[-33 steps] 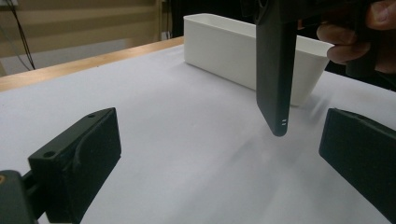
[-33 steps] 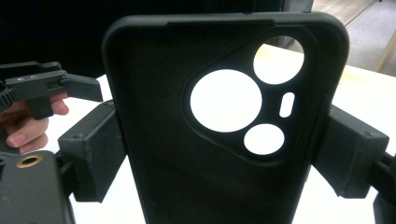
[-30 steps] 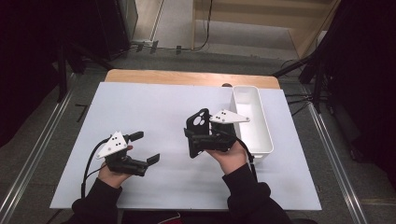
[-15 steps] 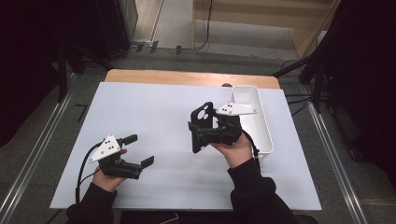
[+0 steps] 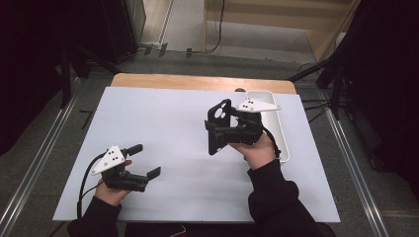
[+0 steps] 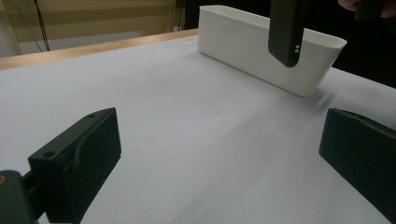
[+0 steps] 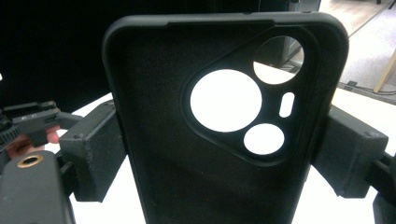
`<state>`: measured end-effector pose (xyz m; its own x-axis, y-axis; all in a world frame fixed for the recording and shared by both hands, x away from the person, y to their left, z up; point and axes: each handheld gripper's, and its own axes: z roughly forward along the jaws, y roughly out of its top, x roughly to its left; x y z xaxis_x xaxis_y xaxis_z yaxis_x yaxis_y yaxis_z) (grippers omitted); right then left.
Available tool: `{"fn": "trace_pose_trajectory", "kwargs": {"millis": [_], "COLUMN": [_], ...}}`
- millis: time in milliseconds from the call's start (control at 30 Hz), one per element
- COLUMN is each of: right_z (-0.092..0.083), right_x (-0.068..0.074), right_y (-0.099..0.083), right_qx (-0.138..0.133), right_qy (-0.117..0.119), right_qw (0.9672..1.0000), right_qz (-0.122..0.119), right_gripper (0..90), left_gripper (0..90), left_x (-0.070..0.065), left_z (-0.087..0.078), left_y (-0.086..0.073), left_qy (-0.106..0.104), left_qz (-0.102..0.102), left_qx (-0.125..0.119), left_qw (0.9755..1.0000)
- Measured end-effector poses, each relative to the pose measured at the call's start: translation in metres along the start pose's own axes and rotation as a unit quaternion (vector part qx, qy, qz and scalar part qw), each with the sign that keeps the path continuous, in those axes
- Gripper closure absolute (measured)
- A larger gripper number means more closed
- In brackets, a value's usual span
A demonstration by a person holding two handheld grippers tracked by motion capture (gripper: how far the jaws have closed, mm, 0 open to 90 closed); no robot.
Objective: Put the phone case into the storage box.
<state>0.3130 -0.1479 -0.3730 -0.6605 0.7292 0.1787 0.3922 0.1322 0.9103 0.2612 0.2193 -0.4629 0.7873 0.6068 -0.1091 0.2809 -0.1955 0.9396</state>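
While the right gripper [image 5: 217, 131] hangs above the white table sheet [image 5: 163, 118], its jaws stand wide and clamp a black phone case [image 7: 224, 126] by its two long edges. In the right gripper view, the case stands upright between the jaws, its hollow inner side and its camera cut-outs facing the lens. In the high view, the case is clear of the sheet, just beside the white bin [image 5: 272, 121] at the far right of the table. The left gripper [image 5: 146, 160] sits low near the front left of the sheet, well apart from the case. Its jaws are spread wide with nothing between them.
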Motion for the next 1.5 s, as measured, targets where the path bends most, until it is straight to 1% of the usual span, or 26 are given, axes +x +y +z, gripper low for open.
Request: {"fn": "trace_pose_trajectory", "kwargs": {"millis": [67,233,333,400,567,633,667,767,800,867,1067,1133,1200,1300,1433,1500], "right_z": [-0.003,-0.012,-0.016,-0.018,-0.022,-0.024,-0.025,-0.029,-0.032,-0.036,-0.051,-0.057,-0.061,-0.063,-0.064,-0.066], "right_x": [-0.002,-0.009,-0.011,-0.013,-0.018,-0.019,-0.02,-0.024,-0.026,-0.029,-0.042,-0.047,-0.051,-0.054,-0.058,-0.061], "right_y": [0.003,0.011,0.015,0.017,0.019,0.02,0.021,0.022,0.023,0.024,0.025,0.025,0.025,0.024,0.022,0.022], "right_qx": [-0.004,-0.013,-0.011,-0.012,-0.013,-0.014,-0.014,-0.019,-0.019,-0.02,-0.028,-0.036,-0.041,-0.043,-0.038,-0.04], "right_qy": [-0.001,-0.003,-0.005,-0.004,-0.009,-0.012,-0.012,-0.017,-0.021,-0.026,-0.044,-0.051,-0.057,-0.062,-0.078,-0.083], "right_qw": [1.0,0.9999,0.9999,0.9999,0.9999,0.9998,0.9998,0.9997,0.9996,0.9995,0.9985,0.9978,0.9972,0.9968,0.9959,0.9953], "right_qz": [0.0,0.005,0.003,0.002,0.005,0.002,0.004,0.005,0.005,0.003,0.016,0.023,0.024,0.027,0.023,0.028], "right_gripper": [11.8,11.8,11.9,11.9,11.9,11.9,11.9,11.9,11.9,11.9,11.9,11.9,11.9,12.0,12.0,12.0], "left_gripper": [0.0,0.0,0.0,0.0,0.0,0.0,0.0,0.0,0.0,0.0,0.0,0.0,0.0,0.0,0.0,0.0], "left_x": [-0.001,-0.001,0.0,0.0,0.001,0.001,0.001,0.003,0.002,0.002,0.001,0.0,0.0,0.0,0.001,0.001], "left_z": [0.0,-0.001,-0.002,-0.002,-0.003,-0.003,-0.003,-0.004,-0.004,-0.004,-0.003,-0.002,-0.002,-0.002,-0.001,-0.002], "left_y": [-0.001,-0.002,-0.001,-0.001,-0.001,0.0,0.0,-0.001,0.0,0.0,0.0,0.0,0.001,0.002,0.001,0.002], "left_qy": [0.0,0.002,0.003,0.003,0.003,0.003,0.003,0.003,0.004,0.002,-0.001,-0.003,-0.002,-0.001,-0.001,-0.001], "left_qz": [-0.005,-0.003,-0.002,-0.006,-0.003,-0.005,-0.01,-0.007,-0.01,-0.008,-0.005,-0.005,-0.001,0.0,-0.001,-0.001], "left_qx": [-0.002,0.001,0.0,-0.001,0.001,-0.007,-0.007,-0.002,-0.005,-0.008,-0.005,-0.004,-0.003,-0.006,-0.002,-0.005], "left_qw": [1.0,1.0,1.0,1.0,1.0,1.0,0.9999,1.0,0.9999,0.9999,1.0,1.0,1.0,1.0,1.0,1.0]}}
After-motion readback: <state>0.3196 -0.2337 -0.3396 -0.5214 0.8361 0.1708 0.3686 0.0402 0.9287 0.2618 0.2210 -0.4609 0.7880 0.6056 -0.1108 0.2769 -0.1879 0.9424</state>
